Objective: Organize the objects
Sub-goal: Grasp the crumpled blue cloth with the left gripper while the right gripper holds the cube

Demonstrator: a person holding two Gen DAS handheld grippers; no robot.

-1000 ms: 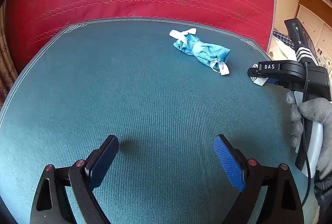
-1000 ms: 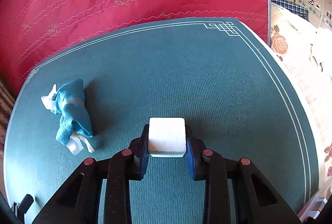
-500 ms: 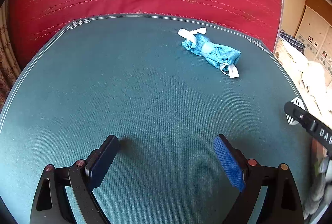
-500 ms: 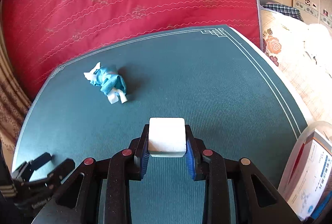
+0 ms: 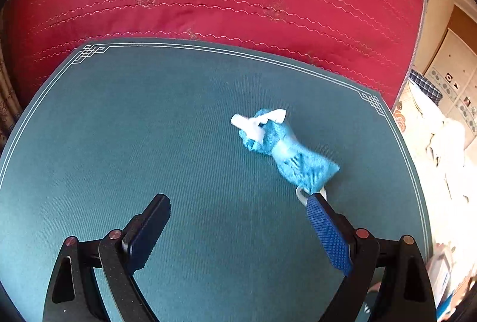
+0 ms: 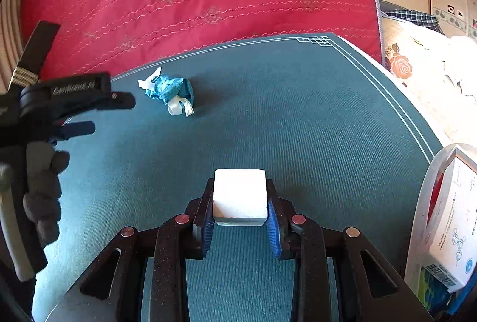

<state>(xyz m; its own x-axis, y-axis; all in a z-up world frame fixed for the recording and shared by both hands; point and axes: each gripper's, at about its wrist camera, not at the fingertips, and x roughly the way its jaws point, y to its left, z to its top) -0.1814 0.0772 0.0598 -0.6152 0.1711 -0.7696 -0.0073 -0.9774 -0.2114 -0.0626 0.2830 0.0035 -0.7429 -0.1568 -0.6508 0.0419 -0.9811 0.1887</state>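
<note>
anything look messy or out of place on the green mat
Only the crumpled light-blue cloth bundle with white ribbon ends: it lies loose and scrunched near the far side of the dark green mat, ribbons trailing. Nothing looks spilled or damaged.

White cube (image 6: 239,195) between claw pads; crumpled blue cloth bundle (image 5: 287,150) on mat.

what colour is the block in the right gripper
White block, clearest in the right wrist view.
</note>
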